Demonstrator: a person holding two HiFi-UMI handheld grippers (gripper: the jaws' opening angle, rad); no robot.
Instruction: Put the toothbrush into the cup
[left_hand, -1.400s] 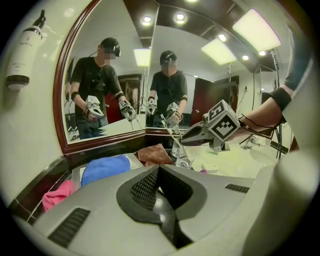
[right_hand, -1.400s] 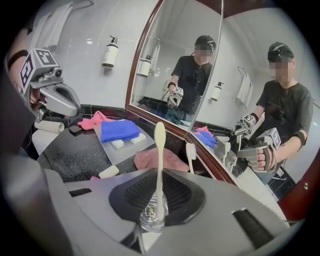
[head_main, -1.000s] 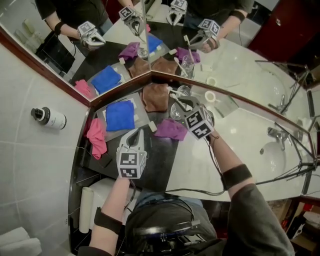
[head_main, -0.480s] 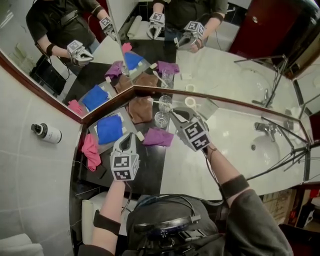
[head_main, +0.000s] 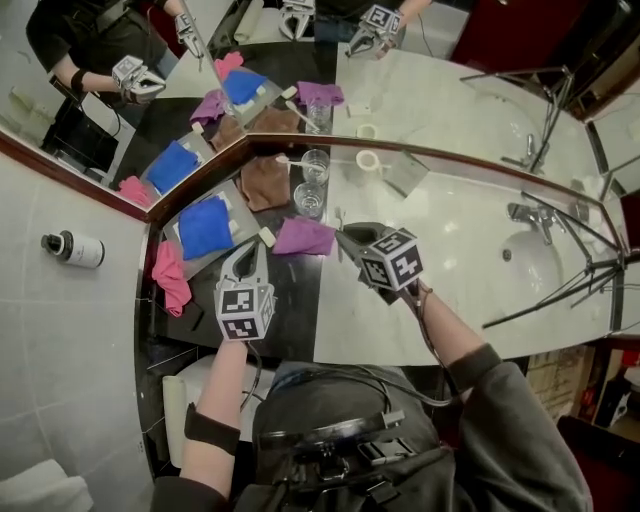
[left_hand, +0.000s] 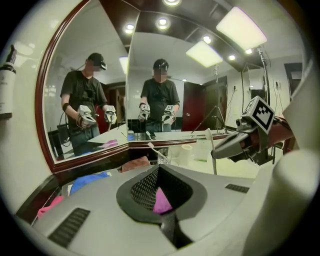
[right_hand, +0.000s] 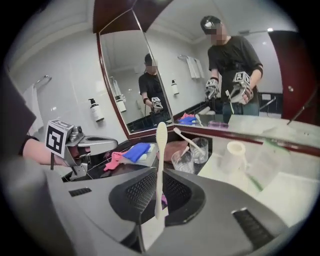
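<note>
Toothbrush (right_hand: 159, 170) of cream-white plastic, slim and straight, stands upright with its wider, rounded end on top. The right gripper (head_main: 343, 237), grey with a marker cube, pinches the lower part of the handle between its narrowly set jaws. In the head view the toothbrush sits just below centre frame, over the white marble counter (head_main: 450, 250), beside a crumpled purple cloth (head_main: 303, 237).

Two clear glass cups stand above it, at upper centre, against the corner mirror. The nearer clear glass cup (head_main: 308, 198) is empty. The farther clear glass cup (head_main: 315, 163) holds a second pale toothbrush (right_hand: 184, 136) leaning to the left. The gripped toothbrush is apart from both cups.

The left gripper (head_main: 254, 250), grey with its own marker cube, is at lower left of centre over the dark counter strip, its jaws closed together and holding nothing.

A blue cloth (head_main: 205, 227), a brown cloth (head_main: 262, 180) and a pink cloth (head_main: 170, 275) lie at left.
</note>
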